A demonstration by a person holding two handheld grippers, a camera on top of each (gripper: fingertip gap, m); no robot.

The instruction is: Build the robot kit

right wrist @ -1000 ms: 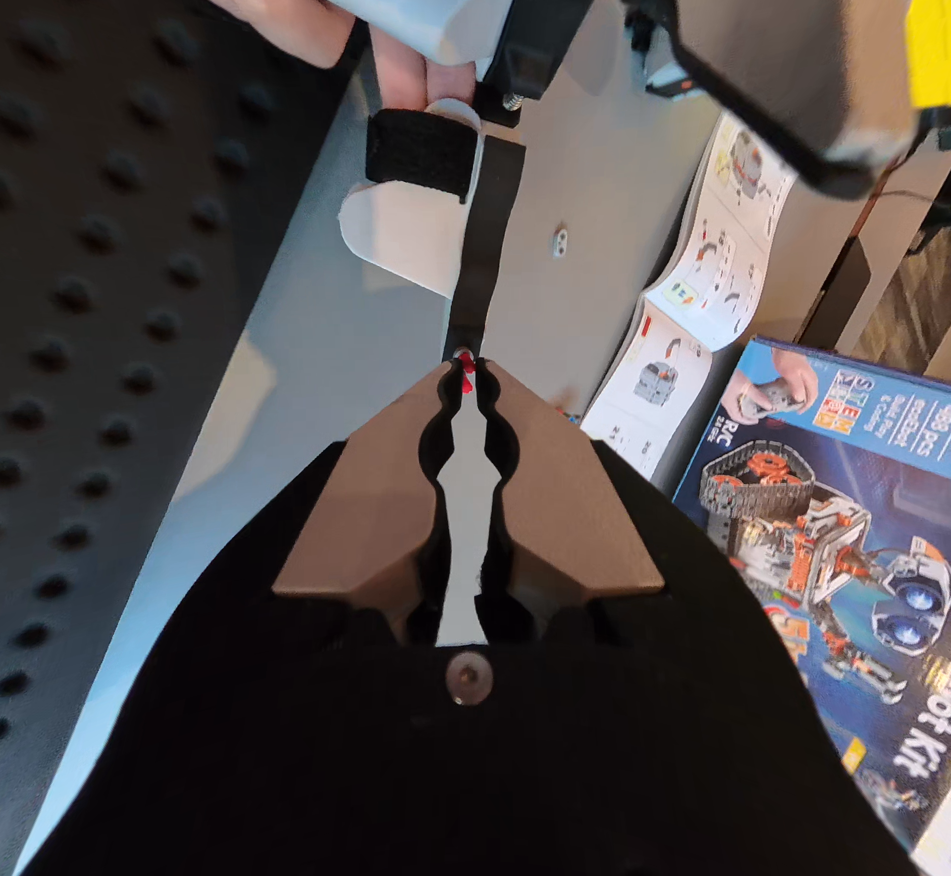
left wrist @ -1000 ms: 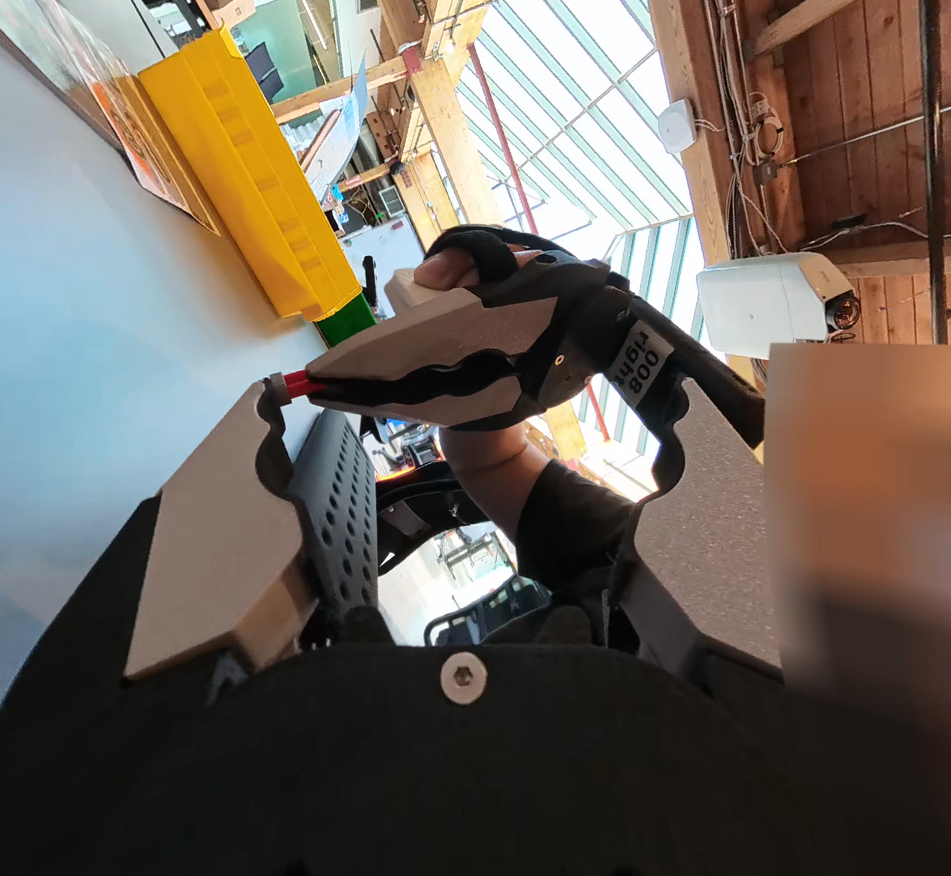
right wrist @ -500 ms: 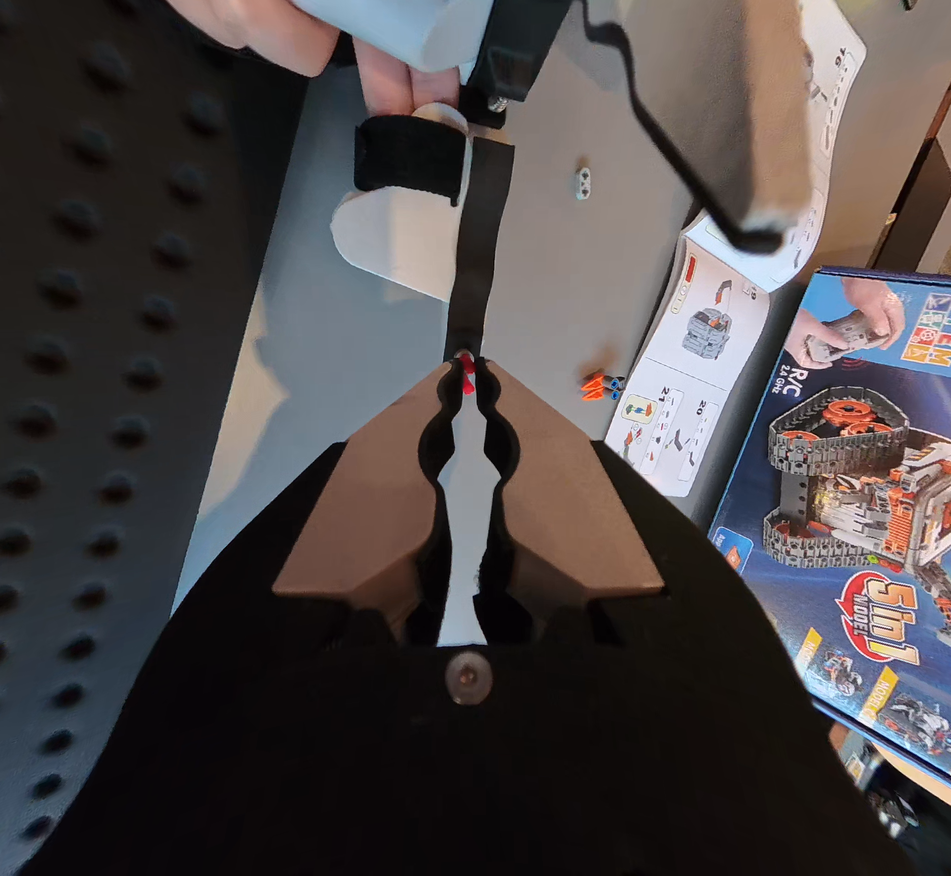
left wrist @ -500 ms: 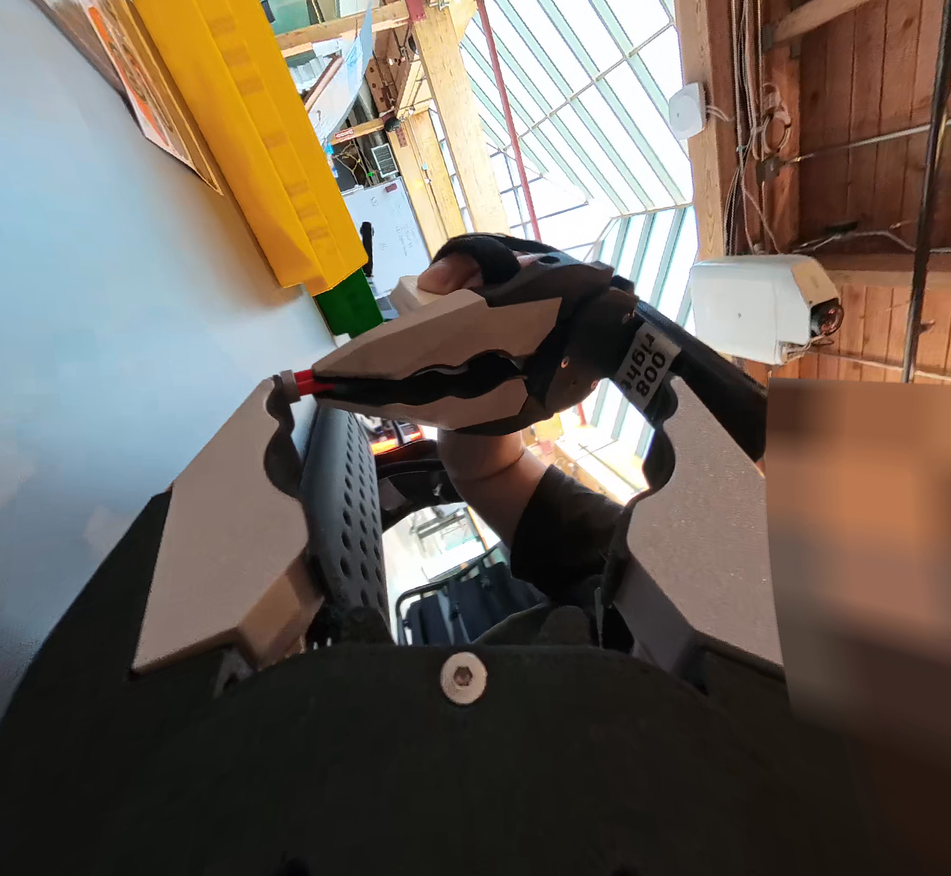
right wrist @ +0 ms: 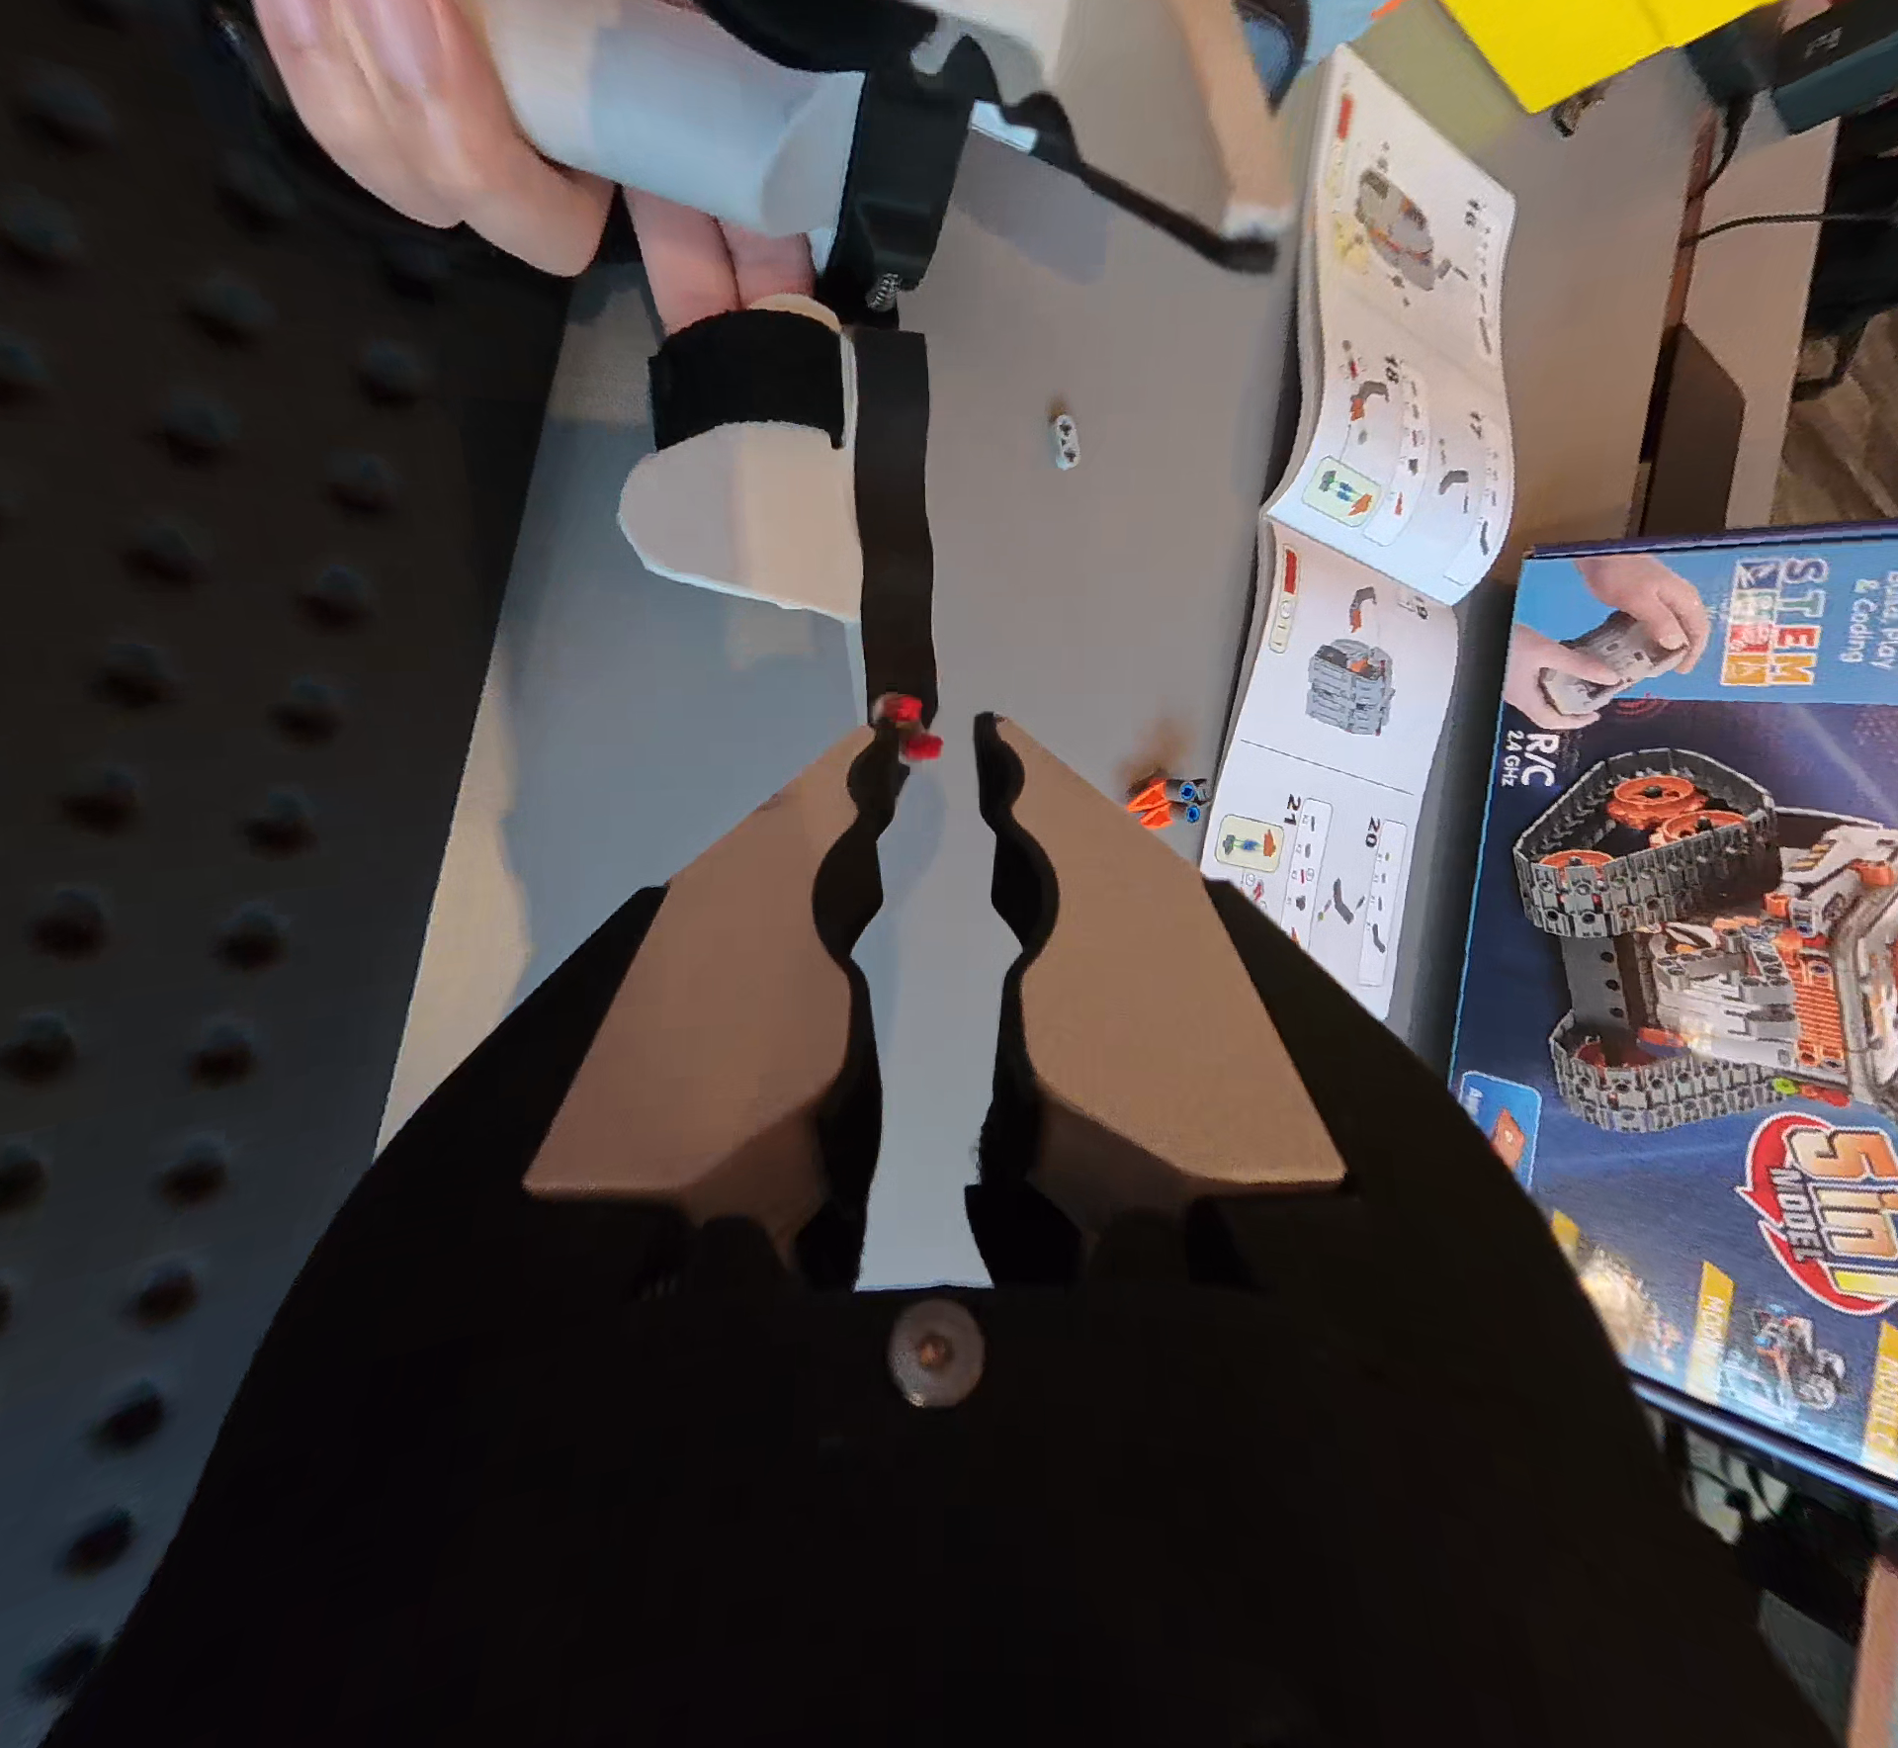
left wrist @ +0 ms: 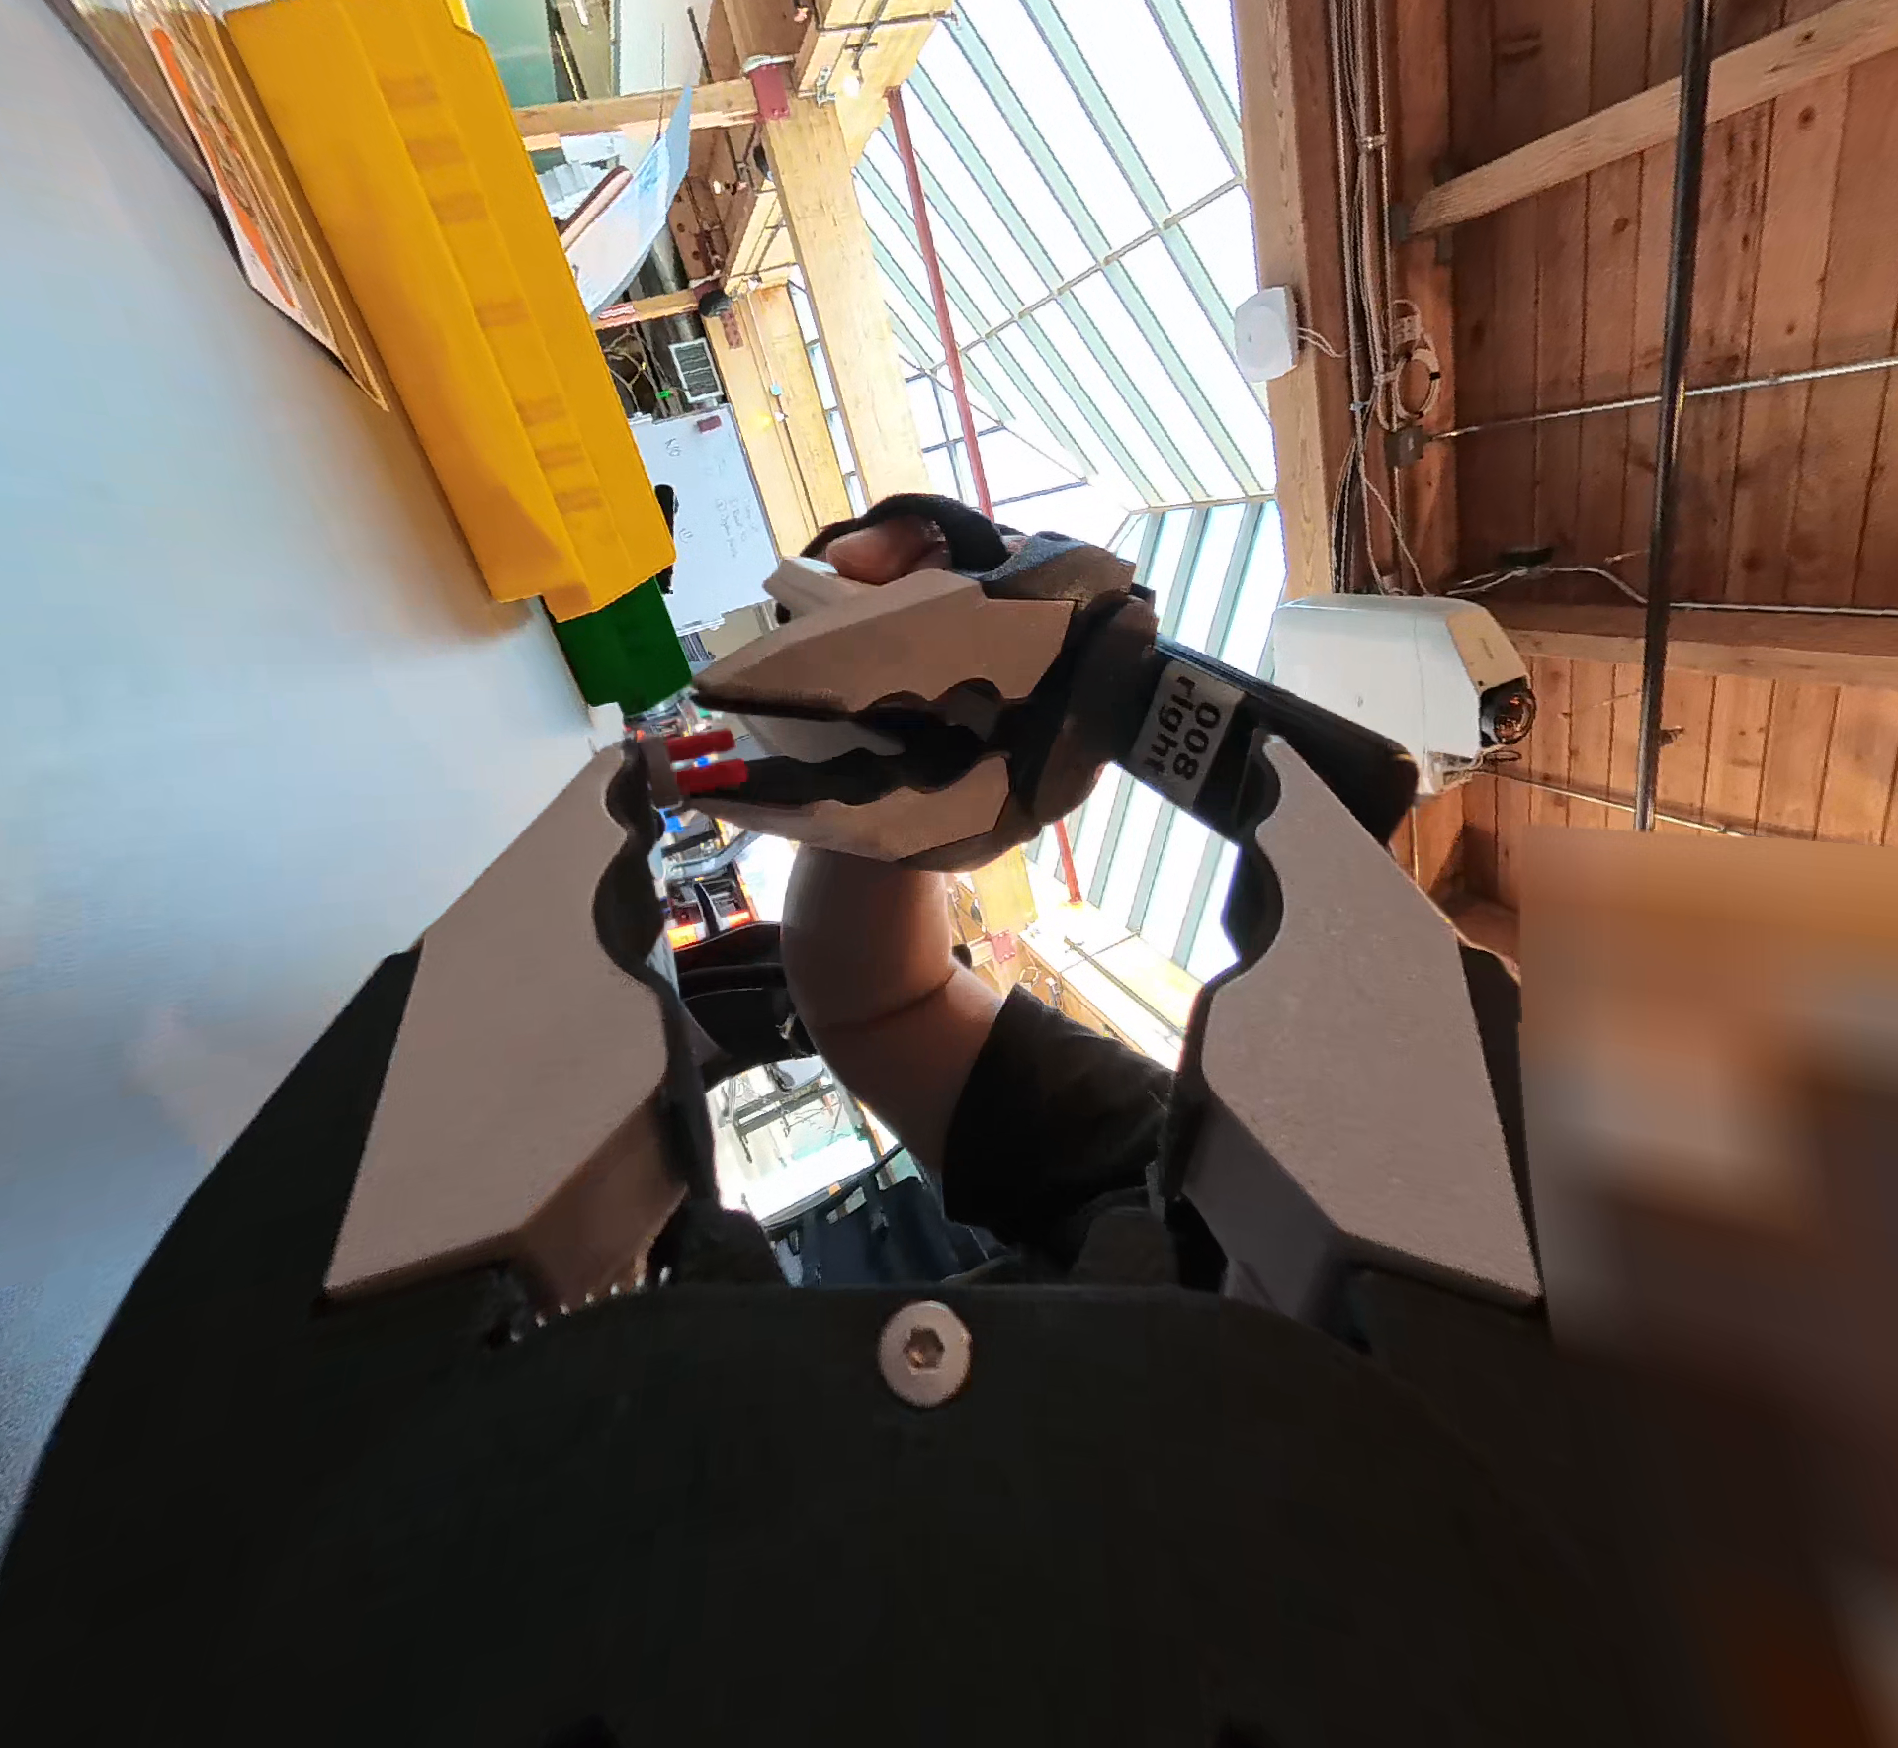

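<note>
Two grippers meet over a grey table [right wrist: 1109,363], both parted.
Right gripper [right wrist: 929,723] slightly apart, red pegs [left wrist: 704,762] at its tips; left gripper [left wrist: 929,774] wide, empty; only the right view shows the instruction booklet [right wrist: 1376,507].

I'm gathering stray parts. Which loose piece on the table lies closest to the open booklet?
The orange-and-blue piece, almost touching the booklet; the small grey piece lies farther off on the bare table.

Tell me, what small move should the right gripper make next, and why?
Probably draw the right gripper straight back from the red pegs. Its jaws stand apart, the pegs lie beside one fingertip, and they seem seated in a small grey piece at the open left gripper's fingertip, so a sideways move might knock them.
</note>
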